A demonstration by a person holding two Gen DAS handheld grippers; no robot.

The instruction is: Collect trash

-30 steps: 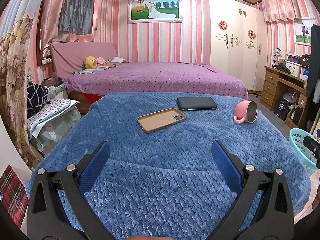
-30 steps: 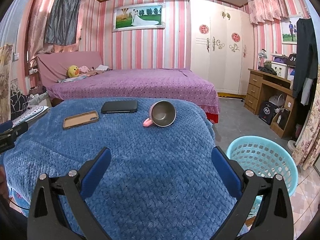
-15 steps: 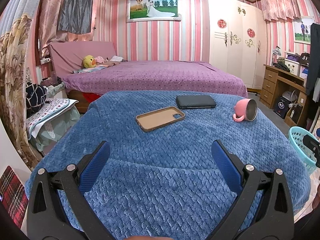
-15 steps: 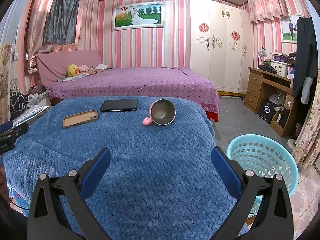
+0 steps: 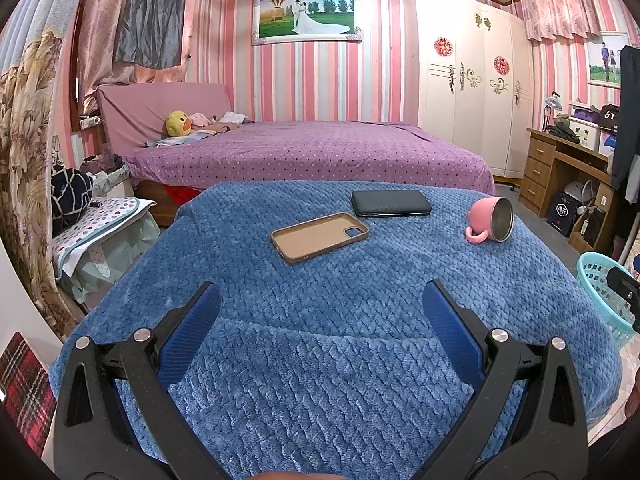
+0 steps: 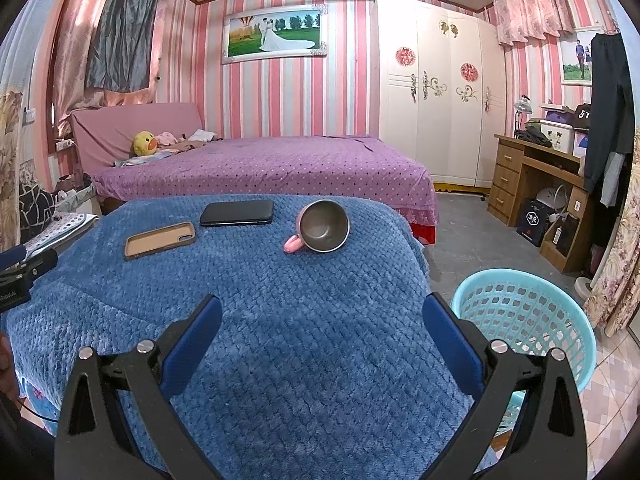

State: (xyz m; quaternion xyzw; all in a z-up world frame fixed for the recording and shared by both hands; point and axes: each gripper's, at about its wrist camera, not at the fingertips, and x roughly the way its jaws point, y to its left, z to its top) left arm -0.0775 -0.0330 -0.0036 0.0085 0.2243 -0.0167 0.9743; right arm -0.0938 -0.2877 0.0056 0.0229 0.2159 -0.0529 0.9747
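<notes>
1. The left tool is hovering above the near part of the worktop's blue blanket, its blue-padded jaws standing wide apart and gripping nothing.
2. The right tool is hanging over the same blanket toward its right side, jaws likewise spread wide and empty.
3. A tan phone case is lying flat, inside up, on the far half of the worktop, well ahead of both tools.
4. A black phone is lying flat just beyond the case, near its camera-cutout corner; whether the two are touching cannot be told.
5. A pink mug is lying tipped on its side to the right of the phone, apart from it, with its handle resting against the blanket; in the right wrist view its steel-lined mouth is facing the camera.
6. A turquoise basket is standing on the floor just beside the worktop's right edge, close to the right tool's outer finger.
7. A purple bed is filling the room behind the worktop.
</notes>
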